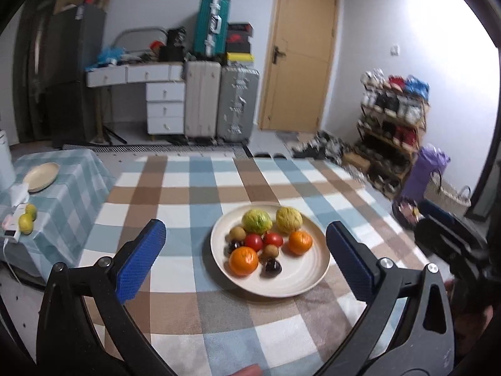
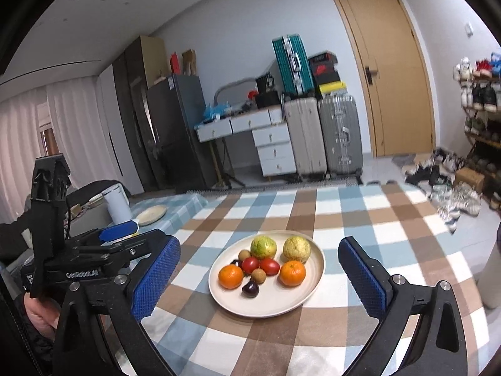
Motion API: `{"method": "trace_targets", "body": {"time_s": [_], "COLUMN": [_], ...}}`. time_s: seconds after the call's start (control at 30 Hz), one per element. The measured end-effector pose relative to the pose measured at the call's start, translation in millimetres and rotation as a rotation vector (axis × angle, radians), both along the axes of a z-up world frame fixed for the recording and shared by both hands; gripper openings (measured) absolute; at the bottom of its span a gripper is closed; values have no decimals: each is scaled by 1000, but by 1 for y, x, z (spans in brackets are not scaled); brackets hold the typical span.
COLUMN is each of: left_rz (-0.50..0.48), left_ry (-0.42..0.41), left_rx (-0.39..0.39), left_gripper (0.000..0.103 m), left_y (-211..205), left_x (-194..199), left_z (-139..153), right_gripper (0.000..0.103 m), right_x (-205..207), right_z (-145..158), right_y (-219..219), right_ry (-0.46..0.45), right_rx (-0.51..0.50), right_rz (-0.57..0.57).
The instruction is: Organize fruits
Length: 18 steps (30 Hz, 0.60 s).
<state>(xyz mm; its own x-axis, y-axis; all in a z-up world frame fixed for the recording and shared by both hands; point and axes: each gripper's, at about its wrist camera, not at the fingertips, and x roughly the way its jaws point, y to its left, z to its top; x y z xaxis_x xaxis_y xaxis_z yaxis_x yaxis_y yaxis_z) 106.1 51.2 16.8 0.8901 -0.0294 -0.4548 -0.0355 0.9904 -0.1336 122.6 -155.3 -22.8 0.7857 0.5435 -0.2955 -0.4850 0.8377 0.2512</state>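
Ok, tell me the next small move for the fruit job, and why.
Probably hold both off: the plate already carries every fruit on this table, grouped by kind, and the left gripper and right gripper are open and empty. Next might be the green fruits on the side table.

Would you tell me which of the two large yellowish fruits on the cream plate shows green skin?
The left large round fruit beside the small brown one; its neighbour is plain yellow.
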Motion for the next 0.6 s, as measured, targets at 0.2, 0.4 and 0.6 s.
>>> {"method": "trace_targets", "body": {"time_s": [0.2, 0.4, 0.6], "left_rz": [84, 103, 113], "left_ry": [-104, -120, -142], "left_rx": [25, 53, 57], "left_gripper": [102, 102, 102], "left_y": [-3, -3, 3], "left_x": [-27, -43, -60], "left_z": [3, -4, -17], "right_gripper": [103, 103, 103], "right_x": [-28, -45, -59], "right_z": [3, -5, -16], "right_y": [0, 2, 3], "right_ry": [-119, -156, -208], "right_rx": [-23, -47, -77], "right_rz": [-48, -68, -79]}}
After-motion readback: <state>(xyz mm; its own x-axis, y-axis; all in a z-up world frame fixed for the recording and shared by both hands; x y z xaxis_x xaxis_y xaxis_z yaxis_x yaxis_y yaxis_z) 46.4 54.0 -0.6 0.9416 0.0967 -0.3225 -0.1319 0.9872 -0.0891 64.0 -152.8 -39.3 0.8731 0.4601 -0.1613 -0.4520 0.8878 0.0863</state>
